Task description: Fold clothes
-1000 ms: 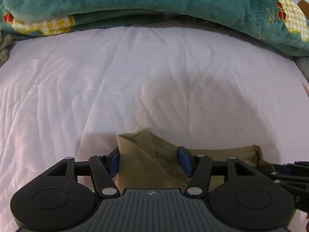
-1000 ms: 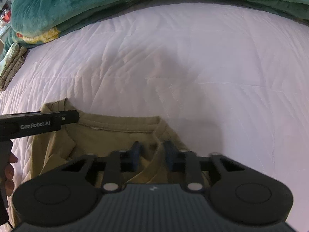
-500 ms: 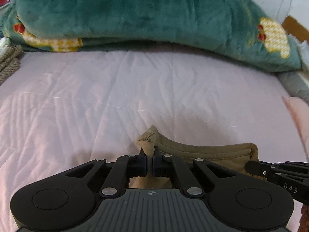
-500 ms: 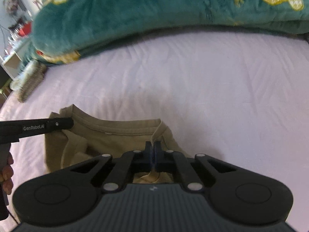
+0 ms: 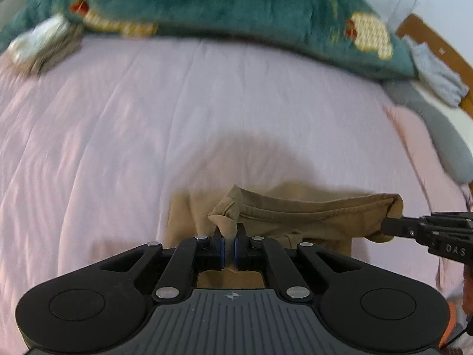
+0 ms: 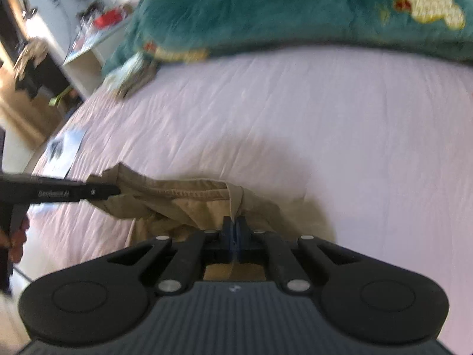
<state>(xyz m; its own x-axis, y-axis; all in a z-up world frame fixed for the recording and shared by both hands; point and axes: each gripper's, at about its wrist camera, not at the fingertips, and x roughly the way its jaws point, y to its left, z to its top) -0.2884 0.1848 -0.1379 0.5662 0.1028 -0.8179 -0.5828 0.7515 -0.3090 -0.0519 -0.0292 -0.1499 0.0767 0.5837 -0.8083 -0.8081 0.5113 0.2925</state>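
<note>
An olive-tan T-shirt (image 5: 298, 216) hangs stretched between both grippers above the pale pink bed cover (image 5: 147, 136). My left gripper (image 5: 229, 241) is shut on the shirt's left shoulder, a pinch of cloth bunching above its blue pads. In the right wrist view my right gripper (image 6: 235, 232) is shut on the other shoulder of the T-shirt (image 6: 177, 198). The collar edge runs taut between them. Each gripper shows in the other's view: the right gripper (image 5: 393, 226) at the shirt's right corner, the left gripper (image 6: 113, 190) at its left corner. The shirt's lower part is hidden below the grippers.
A thick teal plush blanket (image 5: 230, 3) with yellow patches lies across the far side of the bed. A folded grey-green cloth (image 5: 44, 44) sits far left. Grey cloth (image 5: 437, 74) and a wooden bed frame (image 5: 428, 41) are far right. Shelves and furniture (image 6: 59, 29) stand beyond the bed's left edge.
Both grippers went from open around the shirt's shoulders to shut on them, then lifted. The shirt now hangs off the bed cover, collar pulled taut, and the views have tilted and blurred.
</note>
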